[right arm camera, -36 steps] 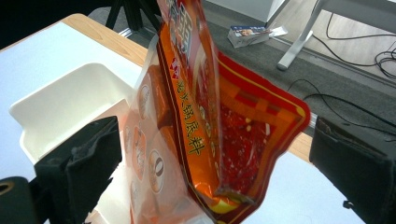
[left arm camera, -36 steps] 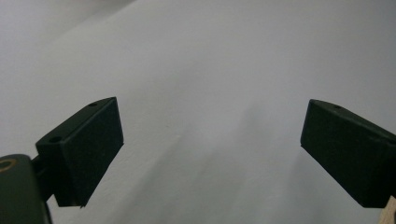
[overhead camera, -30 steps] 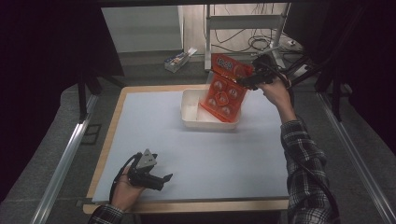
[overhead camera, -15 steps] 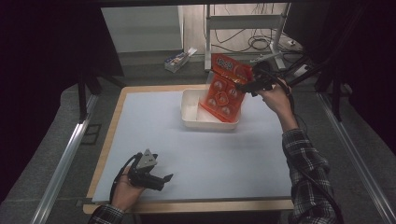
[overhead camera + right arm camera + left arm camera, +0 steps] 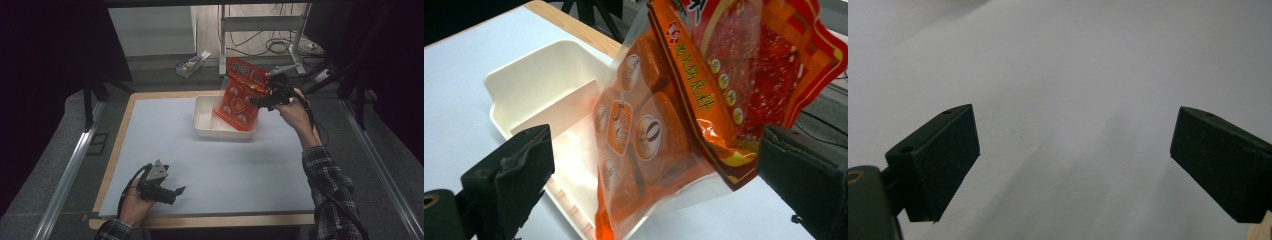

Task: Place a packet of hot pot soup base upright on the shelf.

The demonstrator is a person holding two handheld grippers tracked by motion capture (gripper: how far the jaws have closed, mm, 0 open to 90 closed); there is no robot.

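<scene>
The orange snack bag (image 5: pixel 240 97) leans in the white tray (image 5: pixel 205 120), hiding its far wall and apparently unheld. Both hand-held grippers, right (image 5: pixel 261 101) and left (image 5: pixel 175 192), gape empty.

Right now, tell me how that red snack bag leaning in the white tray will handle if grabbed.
The red snack bag is probably floppy: its top edge looks wavy and creased. Its glossy film may slip between gripper pads. It leans over the wall of the white tray, so a nudge could tip it out, near the open right gripper.
</scene>
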